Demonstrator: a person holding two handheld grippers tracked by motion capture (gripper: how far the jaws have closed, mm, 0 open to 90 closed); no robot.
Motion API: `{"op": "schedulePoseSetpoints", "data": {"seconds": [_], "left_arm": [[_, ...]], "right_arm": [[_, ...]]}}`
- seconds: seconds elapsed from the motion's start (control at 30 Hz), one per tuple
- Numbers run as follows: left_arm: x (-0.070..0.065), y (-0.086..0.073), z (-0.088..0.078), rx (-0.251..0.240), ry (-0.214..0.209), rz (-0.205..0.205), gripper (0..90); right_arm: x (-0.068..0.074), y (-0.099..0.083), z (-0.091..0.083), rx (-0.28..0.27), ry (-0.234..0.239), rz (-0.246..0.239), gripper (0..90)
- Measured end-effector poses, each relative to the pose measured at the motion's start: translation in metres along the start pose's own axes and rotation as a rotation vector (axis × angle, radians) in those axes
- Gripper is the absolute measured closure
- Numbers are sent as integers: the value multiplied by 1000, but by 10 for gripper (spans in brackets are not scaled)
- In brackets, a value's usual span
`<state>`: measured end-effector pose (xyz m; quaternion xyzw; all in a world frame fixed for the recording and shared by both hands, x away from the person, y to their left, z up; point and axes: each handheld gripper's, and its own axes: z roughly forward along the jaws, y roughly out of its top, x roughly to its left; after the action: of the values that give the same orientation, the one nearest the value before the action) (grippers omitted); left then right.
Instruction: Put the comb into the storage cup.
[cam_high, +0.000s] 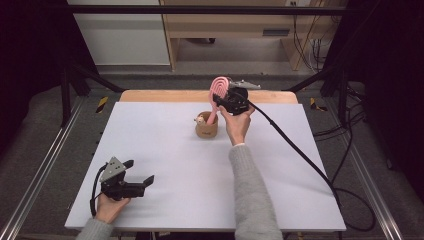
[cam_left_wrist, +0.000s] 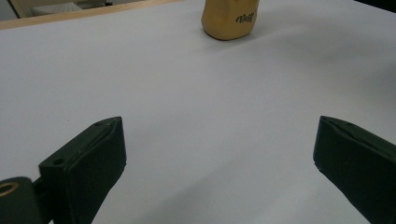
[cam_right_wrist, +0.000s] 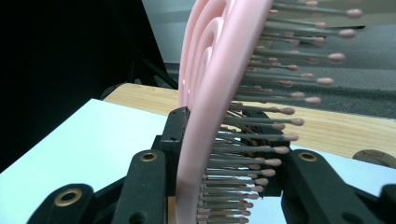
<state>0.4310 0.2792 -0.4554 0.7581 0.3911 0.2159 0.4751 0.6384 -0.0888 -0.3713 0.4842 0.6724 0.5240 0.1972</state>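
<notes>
Pink hairbrush (cam_high: 219, 89) is standing handle-down in the tan cup (cam_high: 206, 127), the right gripper (cam_high: 231, 100) clamping its head while the left gripper (cam_high: 134, 175) is resting with jaws apart, so tilting risks toppling that light cup.

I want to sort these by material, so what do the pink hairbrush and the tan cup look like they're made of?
Pink hairbrush: probably moulded plastic, smooth with a soft sheen; thin grey bristles with pink ball tips.
Tan cup: matte, slightly dented wall with printed lettering, which suggests paper or soft plastic; hard to tell which.
</notes>
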Motion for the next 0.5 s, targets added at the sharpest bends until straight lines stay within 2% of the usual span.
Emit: {"op": "schedulePoseSetpoints", "data": {"seconds": [0.5], "left_arm": [[0, 0, 0, 0, 1, -1, 24]], "right_arm": [[-6, -5, 1, 3, -6, 23, 629]]}}
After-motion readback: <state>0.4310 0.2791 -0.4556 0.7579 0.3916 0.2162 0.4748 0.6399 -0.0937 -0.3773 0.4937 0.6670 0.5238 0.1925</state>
